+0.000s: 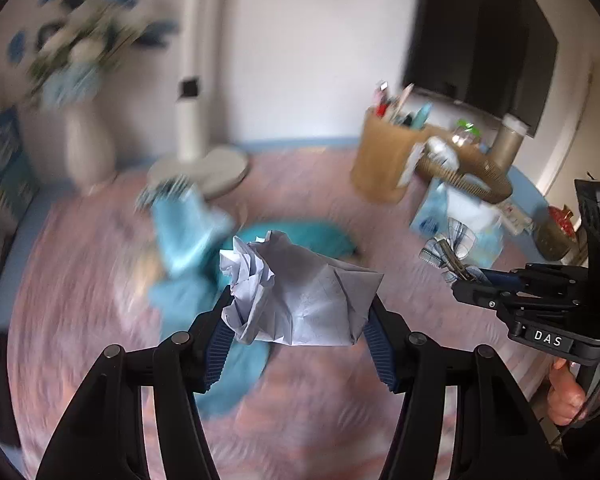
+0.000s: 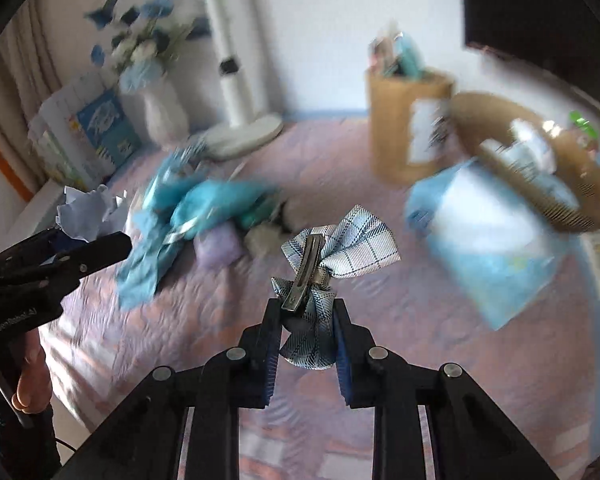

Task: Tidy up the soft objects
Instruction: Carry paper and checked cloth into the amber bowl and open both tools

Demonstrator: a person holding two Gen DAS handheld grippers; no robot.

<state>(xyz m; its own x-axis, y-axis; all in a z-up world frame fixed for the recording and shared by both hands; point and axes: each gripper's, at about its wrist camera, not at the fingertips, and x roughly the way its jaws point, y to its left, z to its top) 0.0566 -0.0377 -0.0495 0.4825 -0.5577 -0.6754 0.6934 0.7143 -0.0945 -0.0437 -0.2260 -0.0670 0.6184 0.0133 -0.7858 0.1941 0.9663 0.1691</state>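
Note:
My left gripper is shut on a crumpled ball of white paper, held above the pink cloth; it also shows in the right wrist view. My right gripper is shut on a blue plaid bow hair clip with a metal clasp, held above the cloth; the bow also shows in the left wrist view. A heap of teal and light-blue cloths lies on the cloth behind, with a lilac pad beside it.
A brown woven basket holding items sits on a blue-white tissue pack at the right. A tan pen holder, a white fan base and a flower vase stand at the back.

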